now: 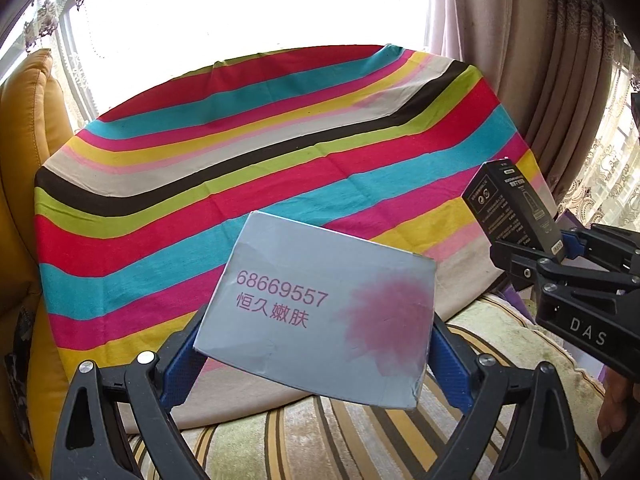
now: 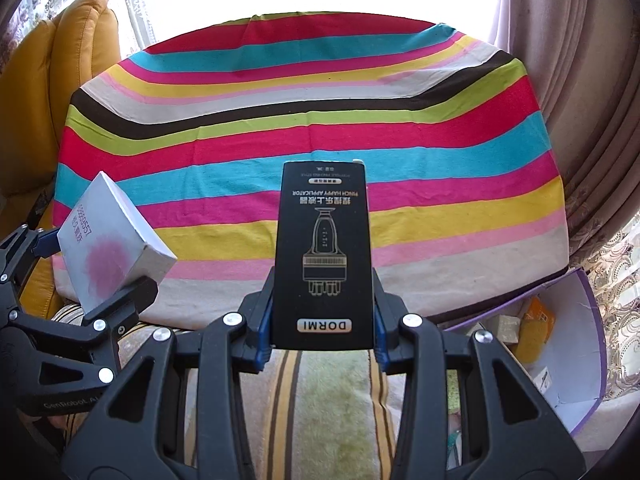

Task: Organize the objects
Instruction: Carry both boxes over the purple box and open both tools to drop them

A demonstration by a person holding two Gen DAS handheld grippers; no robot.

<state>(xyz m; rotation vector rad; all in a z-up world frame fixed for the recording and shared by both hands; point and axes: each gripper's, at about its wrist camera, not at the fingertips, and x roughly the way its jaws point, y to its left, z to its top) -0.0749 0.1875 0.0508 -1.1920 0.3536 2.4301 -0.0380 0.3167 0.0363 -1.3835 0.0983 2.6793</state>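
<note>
My left gripper [image 1: 316,356] is shut on a flat silver box [image 1: 320,308] with a pink flower print and the number 68669557, held above the near edge of the striped cloth. The same box shows at the left in the right wrist view [image 2: 108,248]. My right gripper [image 2: 324,328] is shut on a tall black DORMI box [image 2: 324,256], held upright and upside down. That black box and right gripper also show at the right in the left wrist view [image 1: 516,212].
A table under a rainbow-striped cloth [image 1: 260,152] lies ahead. A striped plush cover [image 2: 332,400] lies below the grippers. A yellow leather cushion [image 2: 52,92] is at the left, curtains [image 1: 552,60] at the right. An open white and purple box [image 2: 560,344] with small items sits low right.
</note>
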